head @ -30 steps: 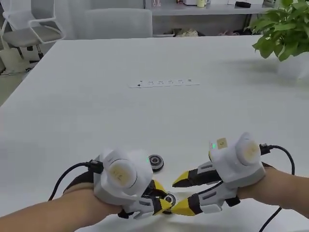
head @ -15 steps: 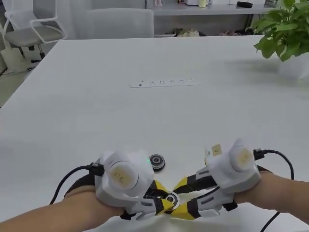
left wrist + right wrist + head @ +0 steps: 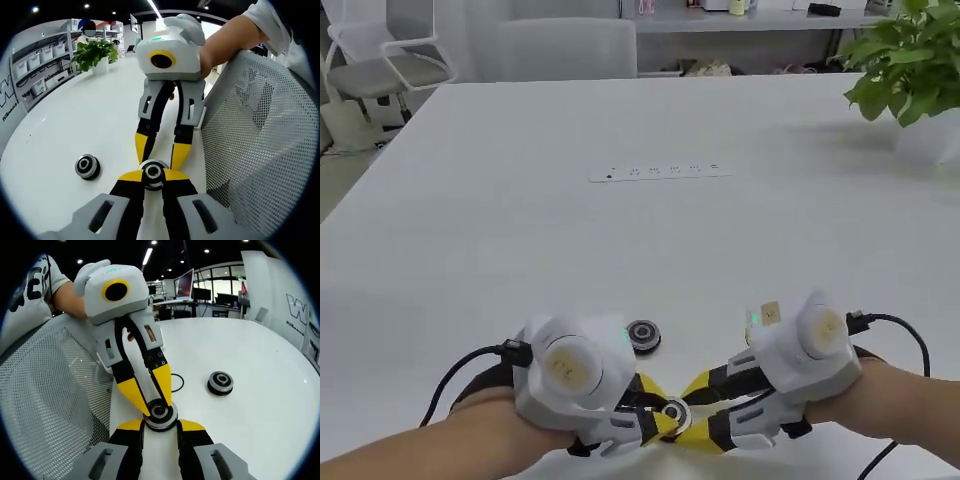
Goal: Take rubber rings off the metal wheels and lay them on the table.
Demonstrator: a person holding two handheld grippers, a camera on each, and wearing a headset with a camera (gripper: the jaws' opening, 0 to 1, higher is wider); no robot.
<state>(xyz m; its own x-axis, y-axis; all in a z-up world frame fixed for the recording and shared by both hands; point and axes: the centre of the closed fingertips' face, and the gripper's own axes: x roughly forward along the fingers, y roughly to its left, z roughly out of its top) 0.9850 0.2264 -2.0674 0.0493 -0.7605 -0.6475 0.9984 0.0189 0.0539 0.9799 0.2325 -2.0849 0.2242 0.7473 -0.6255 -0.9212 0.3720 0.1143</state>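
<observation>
Both grippers meet on one metal wheel (image 3: 672,412), held just above the white surface (image 3: 620,240) at its near edge. The left gripper (image 3: 153,177) has its yellow fingers (image 3: 131,176) clamped on either side of it. The right gripper (image 3: 161,426) comes in from the opposite side, fingers pulled in tight against the same wheel. A second wheel (image 3: 643,335) lies flat on the surface just behind them. Further back there's a power strip (image 3: 660,171).
</observation>
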